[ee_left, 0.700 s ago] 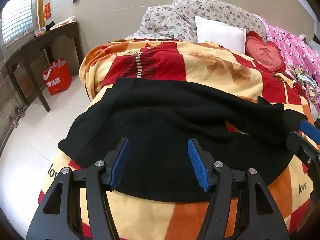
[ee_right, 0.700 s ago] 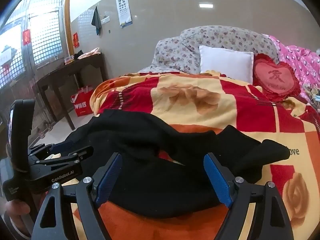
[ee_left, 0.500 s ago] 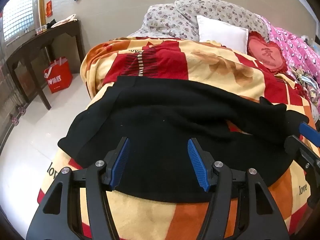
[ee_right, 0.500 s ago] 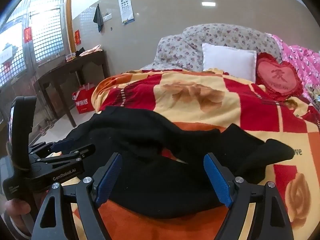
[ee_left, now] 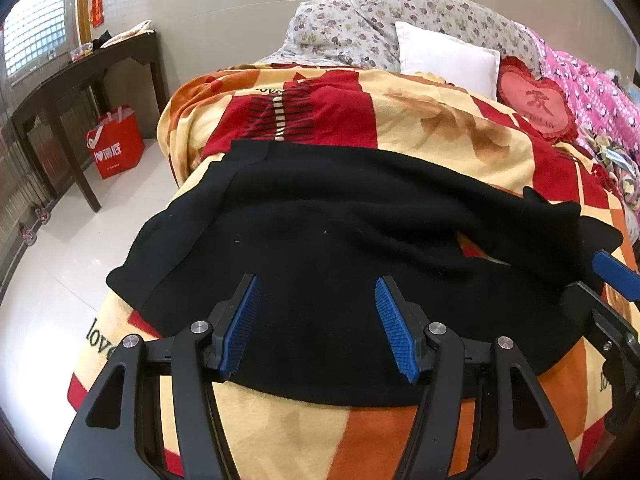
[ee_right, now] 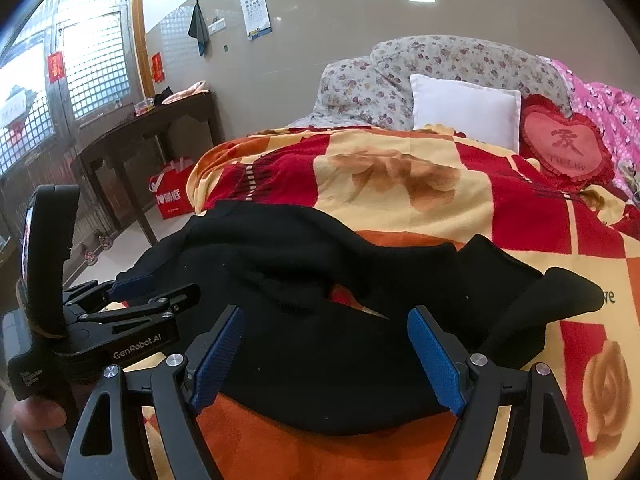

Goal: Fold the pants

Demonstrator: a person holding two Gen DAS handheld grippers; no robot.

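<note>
The black pants point(ee_left: 340, 240) lie spread across the near end of the bed, on a red, orange and cream blanket point(ee_left: 440, 128), rumpled rather than flat, with one leg lying over the other and a patch of blanket showing through between them on the right side. The left gripper point(ee_left: 316, 320) hangs above the near hem area of the pants with its jaws spread wide and nothing between them; whether the blue pads point(ee_left: 240, 328) touch the cloth cannot be told. The right gripper point(ee_right: 324, 354) sits over the near edge of the pants further to the right, jaws likewise wide apart and holding nothing. In the right wrist view the left gripper's body shows at the left edge, level with the bed's near corner. The two leg ends point(ee_right: 568, 292) rest toward the right side of the bed. At the head of the bed stand floral pillows point(ee_left: 360, 28), a white pillow point(ee_left: 444, 60) and a red heart cushion point(ee_left: 536, 104). A dark side table point(ee_left: 80, 80) stands by the window wall, with a red bag point(ee_left: 114, 144) on the floor beneath it.
</note>
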